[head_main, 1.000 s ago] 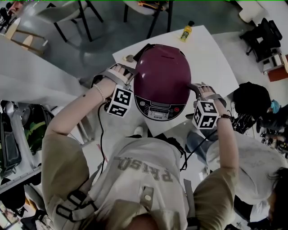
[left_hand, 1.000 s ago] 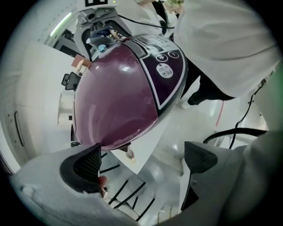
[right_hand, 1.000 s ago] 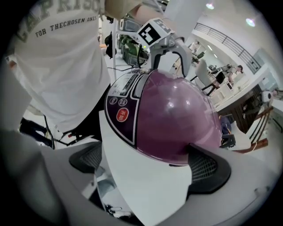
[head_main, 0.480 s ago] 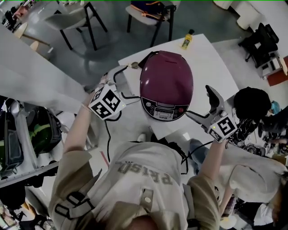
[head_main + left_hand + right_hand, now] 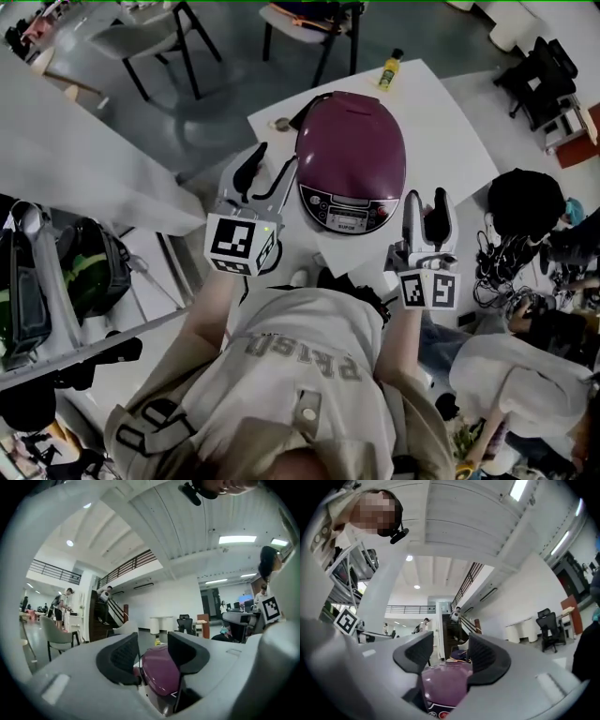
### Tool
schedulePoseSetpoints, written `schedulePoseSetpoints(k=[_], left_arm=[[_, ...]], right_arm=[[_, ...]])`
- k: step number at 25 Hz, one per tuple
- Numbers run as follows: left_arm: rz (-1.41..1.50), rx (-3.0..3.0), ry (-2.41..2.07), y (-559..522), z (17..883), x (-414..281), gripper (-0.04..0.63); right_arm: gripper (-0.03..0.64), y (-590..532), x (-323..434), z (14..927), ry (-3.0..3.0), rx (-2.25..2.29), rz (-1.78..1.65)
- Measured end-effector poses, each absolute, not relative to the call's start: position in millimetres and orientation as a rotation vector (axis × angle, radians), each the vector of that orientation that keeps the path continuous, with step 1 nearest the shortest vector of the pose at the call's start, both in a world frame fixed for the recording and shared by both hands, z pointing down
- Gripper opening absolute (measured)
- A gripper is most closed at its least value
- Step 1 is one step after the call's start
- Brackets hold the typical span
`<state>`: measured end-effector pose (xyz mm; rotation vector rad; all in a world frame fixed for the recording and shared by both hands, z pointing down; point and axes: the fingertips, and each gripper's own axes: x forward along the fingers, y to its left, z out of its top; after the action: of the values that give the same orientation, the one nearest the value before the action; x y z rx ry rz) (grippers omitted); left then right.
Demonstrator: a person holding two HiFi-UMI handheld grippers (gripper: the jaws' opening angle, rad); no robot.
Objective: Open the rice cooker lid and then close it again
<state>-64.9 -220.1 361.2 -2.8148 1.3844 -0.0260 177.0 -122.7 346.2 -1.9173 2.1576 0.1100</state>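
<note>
Left gripper (image 5: pixel 265 174): jaws partly apart, have just been closing, nothing between them. Right gripper (image 5: pixel 427 212): same, jaws narrowed and empty. I hold one on each side of the rice cooker (image 5: pixel 352 150), neither touching it. The cooker sits lid down by the near edge of the surface (image 5: pixel 455 131), panel toward me. A yellow bottle (image 5: pixel 389 67) stands at the far edge.

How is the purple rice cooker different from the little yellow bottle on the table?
The rice cooker is big, rounded and dark purple; the bottle is small, slim and yellow with a dark cap. The rice cooker has a button panel in front; the bottle shows none. The rice cooker sits near the person, the bottle at the far edge of the table. Both rest on that white table.
</note>
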Motion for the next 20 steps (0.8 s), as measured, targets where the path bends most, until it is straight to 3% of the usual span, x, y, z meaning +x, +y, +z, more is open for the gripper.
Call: schedulePoseSetpoints(k=[6, 8, 20], left_arm=[[0.117, -2.669, 1.575, -202.0, 346.4, -85.2, 0.027], [0.142, -2.645, 1.592, -197.4, 344.7, -88.9, 0.011], [0.105, -2.618, 1.549, -186.4, 351.8, -92.8, 0.011]], right_arm=[[0.056, -108.4, 165.5, 346.0, 2.072, -2.089, 0.164], [0.001, -104.6, 162.5, 346.7, 2.065, -2.13, 0.193], [0.0, -95.7, 147.7, 347.0, 2.072, -2.19, 0.28]])
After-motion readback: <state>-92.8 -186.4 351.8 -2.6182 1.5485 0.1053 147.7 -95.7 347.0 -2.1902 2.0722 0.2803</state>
